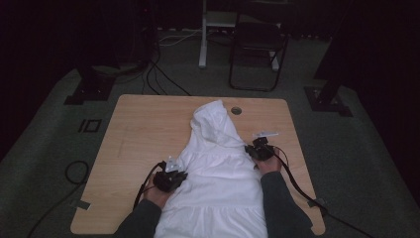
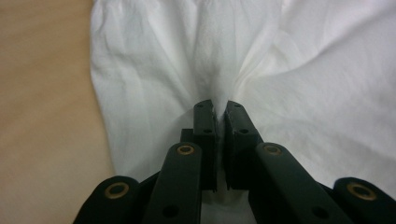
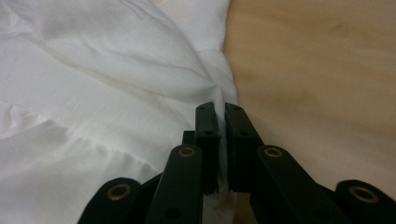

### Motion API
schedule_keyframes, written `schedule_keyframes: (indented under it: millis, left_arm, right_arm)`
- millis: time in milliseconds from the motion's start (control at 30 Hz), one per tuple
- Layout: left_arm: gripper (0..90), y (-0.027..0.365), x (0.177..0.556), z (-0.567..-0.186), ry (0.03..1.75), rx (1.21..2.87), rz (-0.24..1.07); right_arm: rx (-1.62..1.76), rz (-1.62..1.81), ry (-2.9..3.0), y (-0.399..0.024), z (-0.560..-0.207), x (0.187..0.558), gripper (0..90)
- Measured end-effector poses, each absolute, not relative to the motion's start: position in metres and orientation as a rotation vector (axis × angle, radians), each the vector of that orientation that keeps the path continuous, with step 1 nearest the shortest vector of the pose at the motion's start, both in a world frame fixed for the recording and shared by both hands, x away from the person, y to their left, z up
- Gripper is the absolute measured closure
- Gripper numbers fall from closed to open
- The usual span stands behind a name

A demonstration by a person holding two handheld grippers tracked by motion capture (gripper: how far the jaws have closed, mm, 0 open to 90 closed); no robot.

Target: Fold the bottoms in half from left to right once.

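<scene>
A white hooded garment (image 1: 218,168) lies spread along the middle of a wooden table (image 1: 143,129), its left edge pinched in the closed left gripper (image 1: 174,174) and its right edge pinched in the closed right gripper (image 1: 258,148).

- The white garment (image 1: 218,173) runs off the high view's bottom edge, below both tools, so its hem is cut off.
- Between the left tool (image 2: 219,108) jaws, the pinched fold's depth is hidden.
- Likewise at the right tool (image 3: 221,108).
</scene>
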State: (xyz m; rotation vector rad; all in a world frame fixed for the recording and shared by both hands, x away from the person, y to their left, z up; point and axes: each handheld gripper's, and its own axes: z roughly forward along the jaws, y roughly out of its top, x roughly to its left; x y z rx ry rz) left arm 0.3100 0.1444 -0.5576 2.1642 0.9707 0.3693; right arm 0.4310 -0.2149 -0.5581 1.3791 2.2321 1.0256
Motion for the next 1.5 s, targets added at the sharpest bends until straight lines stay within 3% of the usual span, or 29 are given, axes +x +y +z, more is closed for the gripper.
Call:
schedule_keyframes:
  millis: [200, 300, 433, 600, 800, 867, 900, 933, 967, 1000, 1033, 1233, 1333, 1500]
  left_arm:
    - [81.4, 0.145, 0.269, -0.556, 0.878, 2.236, 0.297]
    - [63.5, 0.147, 0.267, -0.549, 0.849, 2.222, 0.321]
    - [55.3, 0.147, 0.288, -0.525, 0.858, 2.127, 0.373]
    - [53.1, 0.131, 0.323, -0.527, 0.876, 2.125, 0.399]
    - [52.5, 0.117, 0.340, -0.553, 0.917, 2.165, 0.394]
    - [52.4, 0.115, 0.339, -0.557, 0.920, 2.175, 0.400]
    - [52.5, 0.116, 0.339, -0.560, 0.925, 2.169, 0.396]
    - [52.5, 0.117, 0.338, -0.561, 0.927, 2.161, 0.389]
    - [52.6, 0.118, 0.338, -0.562, 0.932, 2.145, 0.384]
    - [52.7, 0.118, 0.338, -0.562, 0.934, 2.142, 0.385]
    - [52.7, 0.117, 0.338, -0.562, 0.932, 2.148, 0.390]
    - [53.2, 0.116, 0.334, -0.564, 0.931, 2.129, 0.415]
    - [53.1, 0.117, 0.333, -0.565, 0.928, 2.127, 0.421]
    - [51.9, 0.118, 0.333, -0.557, 0.911, 2.168, 0.443]
  right_arm:
    - [1.307, 1.003, 2.321, -0.222, -0.558, 0.384, 84.1]
    - [1.227, 0.978, 2.357, -0.223, -0.553, 0.372, 64.5]
    - [1.115, 1.099, 2.292, -0.218, -0.530, 0.368, 45.6]
    - [0.986, 1.231, 2.326, -0.186, -0.512, 0.376, 37.2]
    - [0.820, 1.172, 2.419, -0.137, -0.524, 0.391, 26.3]
    - [0.785, 1.115, 2.456, -0.127, -0.530, 0.397, 30.5]
    - [0.776, 1.080, 2.460, -0.124, -0.532, 0.400, 39.3]
    - [0.752, 1.039, 2.464, -0.124, -0.531, 0.405, 57.2]
    - [0.759, 1.038, 2.455, -0.125, -0.530, 0.410, 68.3]
    - [0.796, 1.059, 2.425, -0.130, -0.525, 0.420, 76.6]
    - [0.832, 1.086, 2.393, -0.134, -0.520, 0.429, 78.8]
    - [1.059, 1.141, 2.249, -0.153, -0.504, 0.483, 77.7]
    - [1.206, 1.097, 2.187, -0.158, -0.517, 0.504, 71.2]
    - [1.236, 1.114, 2.151, -0.164, -0.521, 0.499, 56.3]
